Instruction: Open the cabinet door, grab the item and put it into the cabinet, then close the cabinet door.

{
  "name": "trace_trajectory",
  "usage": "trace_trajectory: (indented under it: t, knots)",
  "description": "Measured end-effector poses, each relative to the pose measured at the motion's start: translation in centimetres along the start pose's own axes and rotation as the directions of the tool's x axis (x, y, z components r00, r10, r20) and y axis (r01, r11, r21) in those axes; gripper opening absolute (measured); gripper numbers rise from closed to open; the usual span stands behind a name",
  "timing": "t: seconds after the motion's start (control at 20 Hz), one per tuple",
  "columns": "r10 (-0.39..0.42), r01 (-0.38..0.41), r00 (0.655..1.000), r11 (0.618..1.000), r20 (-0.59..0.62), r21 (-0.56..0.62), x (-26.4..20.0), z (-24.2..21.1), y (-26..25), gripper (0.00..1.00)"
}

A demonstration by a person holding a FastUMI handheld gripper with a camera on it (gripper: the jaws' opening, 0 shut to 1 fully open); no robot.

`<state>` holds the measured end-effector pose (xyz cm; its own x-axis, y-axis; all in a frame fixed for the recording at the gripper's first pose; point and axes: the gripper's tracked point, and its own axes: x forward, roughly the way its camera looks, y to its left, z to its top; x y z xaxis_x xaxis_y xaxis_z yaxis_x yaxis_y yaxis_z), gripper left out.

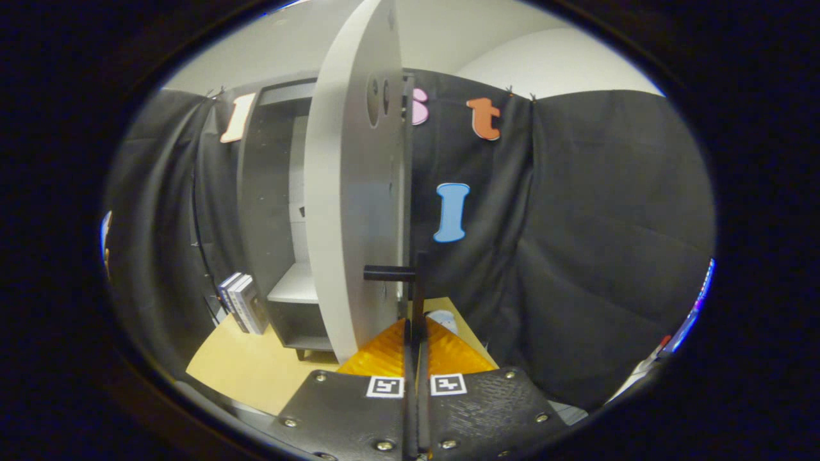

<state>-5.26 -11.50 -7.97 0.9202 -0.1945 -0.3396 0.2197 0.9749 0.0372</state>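
Observation:
A grey cabinet point(266, 211) stands on the wooden table point(256, 371) with its door point(352, 211) swung wide toward me, seen nearly edge-on. Inside, a pale shelf point(296, 285) shows. My gripper point(415, 330) is shut on the door's thin black handle point(419, 282), which runs upright between the two fingers; a short black standoff point(387, 273) joins the handle to the door. A small striped box point(242, 302) stands upright on the table just left of the cabinet's base.
Black cloth walls close in behind and to the right of the cabinet. A small pale object point(443, 317) lies on the table just beyond my fingers, partly hidden. Bare tabletop lies in front of the cabinet, left of my fingers.

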Motion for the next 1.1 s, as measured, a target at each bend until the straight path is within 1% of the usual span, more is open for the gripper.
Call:
trace_trajectory:
  t: [0.15, 0.3, 0.5, 0.6, 0.65, 0.7, 0.8, 0.9, 1.0, 1.1]
  knots:
    - [0.005, -0.005, 1.000, 1.000, 0.000, 0.020, 0.5, -0.3, -0.6, 0.01]
    - [-0.024, 0.024, 1.000, 1.000, -0.005, 0.006, 0.1, -0.9, -1.4, 0.01]
    - [-0.120, 0.120, 0.993, 0.992, -0.005, -0.041, -1.0, -1.8, -3.6, 0.01]
    - [-0.181, 0.182, 0.983, 0.982, 0.017, -0.059, -1.9, -1.7, -4.5, 0.01]
    - [-0.197, 0.198, 0.980, 0.978, 0.029, -0.061, -2.5, -1.4, -4.7, 0.01]
    - [-0.183, 0.185, 0.982, 0.981, 0.042, -0.051, -2.9, -1.2, -4.2, 0.01]
    - [-0.181, 0.183, 0.982, 0.982, 0.052, -0.050, -3.1, -1.5, -3.2, 0.01]
    - [-0.149, 0.152, 0.987, 0.987, 0.055, -0.052, -3.4, -1.6, -1.5, 0.01]
    - [-0.105, 0.109, 0.993, 0.991, 0.057, -0.076, -3.1, -1.8, 0.5, 0.01]
    - [-0.038, 0.044, 0.997, 0.996, 0.069, -0.083, -2.5, -2.0, 4.2, 0.01]
